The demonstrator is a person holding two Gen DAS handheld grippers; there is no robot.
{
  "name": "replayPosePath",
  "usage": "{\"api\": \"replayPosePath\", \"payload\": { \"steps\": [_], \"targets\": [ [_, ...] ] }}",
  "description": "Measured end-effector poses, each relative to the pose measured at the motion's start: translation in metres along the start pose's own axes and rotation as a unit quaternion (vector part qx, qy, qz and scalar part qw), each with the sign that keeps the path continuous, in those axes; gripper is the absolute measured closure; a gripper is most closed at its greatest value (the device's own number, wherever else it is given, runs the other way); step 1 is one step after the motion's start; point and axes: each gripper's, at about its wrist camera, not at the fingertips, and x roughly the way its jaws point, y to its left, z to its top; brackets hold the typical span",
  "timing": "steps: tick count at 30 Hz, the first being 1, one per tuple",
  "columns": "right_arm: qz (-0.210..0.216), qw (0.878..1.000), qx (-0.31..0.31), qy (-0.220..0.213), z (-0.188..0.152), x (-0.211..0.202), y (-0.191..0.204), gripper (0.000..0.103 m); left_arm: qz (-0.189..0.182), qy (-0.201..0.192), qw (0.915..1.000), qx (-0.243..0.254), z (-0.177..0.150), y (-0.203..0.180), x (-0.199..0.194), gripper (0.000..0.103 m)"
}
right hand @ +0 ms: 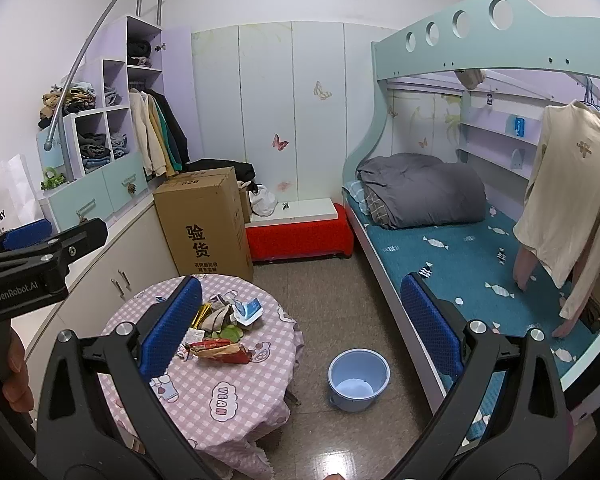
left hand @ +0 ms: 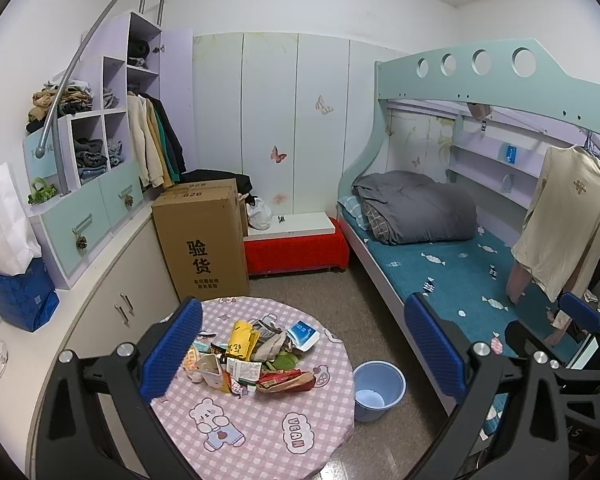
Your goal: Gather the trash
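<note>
1. The left tool [left hand: 304,344] is spread wide, its blue pads holding nothing; it hangs above the round worktop [left hand: 260,432] with the pink checked cloth.
2. The trash pile [left hand: 252,360] lies on the worktop between the two pads in the left wrist view, nearer the left pad and clear of both: wrappers, a yellow packet, a white carton, a blue-and-white pouch and a red wrapper.
3. The right tool [right hand: 302,330] is also wide apart and empty. It sits to the right of the worktop, over the floor.
4. From the right wrist view, the trash pile [right hand: 224,328] shows just beside the tool's left pad, partly hidden behind it, with no contact visible.
5. A blue bucket [right hand: 358,380] stands on the floor just right of the worktop, between the right tool's pads in that view and well apart from the pile.
6. The left tool [right hand: 40,256] shows at the left edge of the right wrist view, a hand on its grip.
7. Farther out stand a cardboard box [left hand: 202,240], a red bench [left hand: 296,252] and a bunk bed [left hand: 460,264].
</note>
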Motion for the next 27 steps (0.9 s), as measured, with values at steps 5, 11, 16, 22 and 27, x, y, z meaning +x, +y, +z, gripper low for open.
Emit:
{"api": "replayPosePath", "payload": {
  "steps": [5,11,16,22,27],
  "targets": [
    [-0.005,1.000,0.002,0.003,-0.003,0.004,0.005,0.006,-0.005,0.007,1.0000,0.002,-0.001,0.008,0.004,0.004],
    [-0.010,1.000,0.021,0.011,-0.006,0.013,0.016,0.006,-0.007,0.024,0.9997,0.001,-0.003,0.024,0.012,0.004],
    [-0.005,0.999,0.028,0.026,-0.011,0.024,0.030,0.006,-0.005,0.043,0.9990,0.005,-0.008,0.044,0.020,0.004],
    [0.029,0.997,0.036,0.062,-0.026,0.045,0.046,0.006,-0.001,0.080,0.9967,-0.017,-0.028,0.082,0.042,0.004],
    [0.031,0.993,0.021,0.110,-0.044,0.077,0.054,0.006,-0.014,0.140,0.9876,-0.069,-0.055,0.112,0.078,0.004]
  ]
}}
